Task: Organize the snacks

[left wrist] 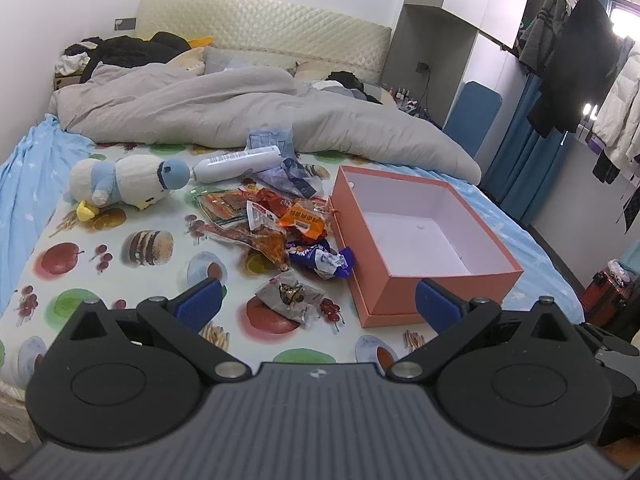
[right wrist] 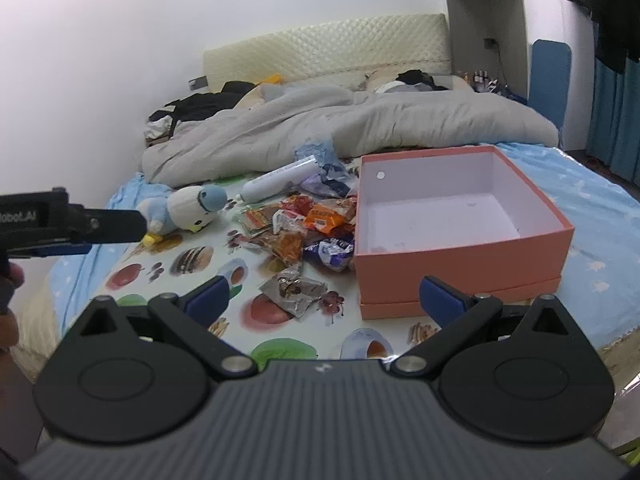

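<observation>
A heap of snack packets (left wrist: 276, 220) (right wrist: 308, 228) lies on the fruit-print sheet, orange, red, purple and clear wrappers mixed. One grey packet (left wrist: 290, 294) (right wrist: 294, 290) lies apart, nearest to me. To the right of the heap stands an open pink box (left wrist: 432, 276) (right wrist: 460, 268) with a white, bare inside. My left gripper (left wrist: 318, 300) hovers open over the sheet's near edge, nothing between its blue pads. My right gripper (right wrist: 322, 296) is also open and holds nothing, at a similar distance. The left gripper's body (right wrist: 72, 226) shows at the left of the right wrist view.
A plush penguin (left wrist: 120, 184) (right wrist: 188, 210) and a white bottle (left wrist: 238, 164) (right wrist: 280, 180) lie behind the snacks. A crumpled grey duvet (left wrist: 224, 112) covers the far half of the bed. Clothes (left wrist: 576, 64) hang at the right; a red suitcase (left wrist: 608, 298) stands on the floor.
</observation>
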The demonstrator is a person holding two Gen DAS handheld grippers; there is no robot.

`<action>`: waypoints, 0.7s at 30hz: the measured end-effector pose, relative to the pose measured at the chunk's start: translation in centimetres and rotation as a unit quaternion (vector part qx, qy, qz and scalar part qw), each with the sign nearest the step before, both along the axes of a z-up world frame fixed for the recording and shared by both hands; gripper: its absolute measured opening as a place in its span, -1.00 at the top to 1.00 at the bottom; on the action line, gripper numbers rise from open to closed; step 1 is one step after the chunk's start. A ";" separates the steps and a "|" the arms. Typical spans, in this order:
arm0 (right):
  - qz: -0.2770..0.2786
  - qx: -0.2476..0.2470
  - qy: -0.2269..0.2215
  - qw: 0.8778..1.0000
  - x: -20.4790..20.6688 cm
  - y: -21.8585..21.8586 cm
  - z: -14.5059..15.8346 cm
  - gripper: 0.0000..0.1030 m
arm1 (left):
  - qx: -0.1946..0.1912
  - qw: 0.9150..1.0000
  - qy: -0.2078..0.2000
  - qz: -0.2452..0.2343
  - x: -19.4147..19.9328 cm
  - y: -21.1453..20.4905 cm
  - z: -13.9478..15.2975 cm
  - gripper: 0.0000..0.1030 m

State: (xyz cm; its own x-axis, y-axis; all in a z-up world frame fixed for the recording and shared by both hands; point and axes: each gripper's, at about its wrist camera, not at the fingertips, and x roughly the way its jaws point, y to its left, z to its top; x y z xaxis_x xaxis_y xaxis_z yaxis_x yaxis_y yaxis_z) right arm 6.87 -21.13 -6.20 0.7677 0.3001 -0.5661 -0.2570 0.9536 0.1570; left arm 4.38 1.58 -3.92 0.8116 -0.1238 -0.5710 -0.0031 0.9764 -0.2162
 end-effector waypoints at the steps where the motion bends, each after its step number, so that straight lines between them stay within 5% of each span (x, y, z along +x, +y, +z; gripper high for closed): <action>1: 0.002 0.010 0.006 1.000 0.1 -0.1 -0.1 -1.00 | 0.005 1.000 0.001 0.001 0.1 0.0 -0.1 -1.00; 14: -0.003 0.004 0.053 0.999 2.8 0.3 -2.2 -1.00 | 0.034 0.999 0.007 0.000 5.1 0.9 -2.0 -1.00; 21: -0.003 -0.009 0.050 0.999 4.9 1.6 -4.2 -0.92 | 0.018 0.999 0.020 0.022 9.2 3.7 -4.5 -1.00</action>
